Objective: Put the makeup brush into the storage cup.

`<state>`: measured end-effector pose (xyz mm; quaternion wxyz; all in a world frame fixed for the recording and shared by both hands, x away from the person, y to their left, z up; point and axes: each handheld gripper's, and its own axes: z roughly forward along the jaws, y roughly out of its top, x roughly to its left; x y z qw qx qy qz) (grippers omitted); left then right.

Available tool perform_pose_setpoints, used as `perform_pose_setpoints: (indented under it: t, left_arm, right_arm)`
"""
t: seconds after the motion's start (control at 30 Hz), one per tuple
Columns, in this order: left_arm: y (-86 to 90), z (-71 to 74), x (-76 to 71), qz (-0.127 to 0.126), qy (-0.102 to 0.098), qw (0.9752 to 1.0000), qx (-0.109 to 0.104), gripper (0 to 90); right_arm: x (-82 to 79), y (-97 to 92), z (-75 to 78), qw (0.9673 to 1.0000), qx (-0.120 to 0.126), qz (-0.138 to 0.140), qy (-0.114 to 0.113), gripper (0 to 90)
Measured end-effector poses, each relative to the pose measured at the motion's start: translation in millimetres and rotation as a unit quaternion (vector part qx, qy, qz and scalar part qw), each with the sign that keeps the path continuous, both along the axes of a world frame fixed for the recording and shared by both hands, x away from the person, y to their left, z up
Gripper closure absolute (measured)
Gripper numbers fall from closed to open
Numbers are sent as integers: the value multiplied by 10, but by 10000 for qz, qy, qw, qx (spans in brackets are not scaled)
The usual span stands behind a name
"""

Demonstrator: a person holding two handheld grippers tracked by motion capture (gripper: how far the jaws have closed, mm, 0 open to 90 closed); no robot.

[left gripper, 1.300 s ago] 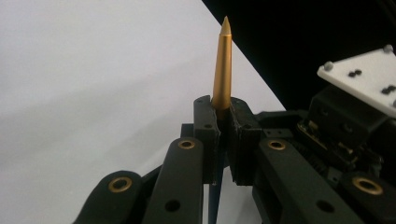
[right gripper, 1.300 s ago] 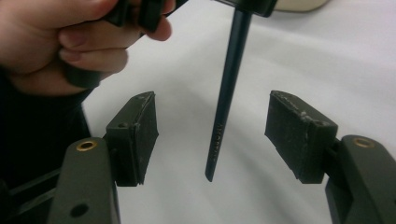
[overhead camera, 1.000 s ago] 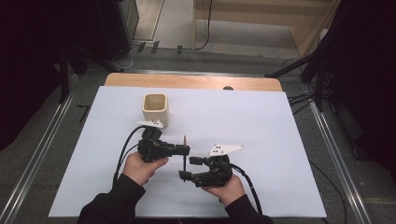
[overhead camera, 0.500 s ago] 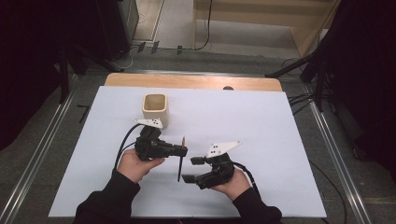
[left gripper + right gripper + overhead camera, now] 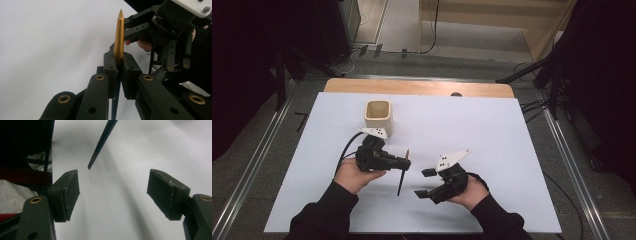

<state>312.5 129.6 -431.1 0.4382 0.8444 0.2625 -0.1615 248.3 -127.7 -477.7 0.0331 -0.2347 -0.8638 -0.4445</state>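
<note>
Tilted further since a second ago, pen (image 5: pixel 402 170) now hangs toward 6 o'clock | my left gripper (image 5: pixel 406 161) clamps its gold end | my right gripper (image 5: pixel 424 183) gapes empty | light, stiff, slick: pinch mid-barrel

A small beige square cup (image 5: pixel 377 116) stands upright on the white sheet (image 5: pixel 492 130) covering the wooden counter (image 5: pixel 419 88), toward its far edge.
</note>
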Motion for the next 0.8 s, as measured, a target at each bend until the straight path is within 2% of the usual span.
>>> perform_pose_setpoints:
  t: [0.17, 0.37, 0.8]
  left_arm:
    - [39, 4, 9, 39, -21, 10000, 47, 837]
    - [53, -9, 16, 52, -23, 10000, 78, 836]
    - [86, -6, 24, 80, -2, 9999, 62, 836]
  right_arm:
    - [28, -81, 2, 9999, -94, 36, -84, 266]
    - [55, -223, 31, 9997, -14, -156, -175, 265]
    - [28, -410, 56, 9990, -109, -335, -283, 256]
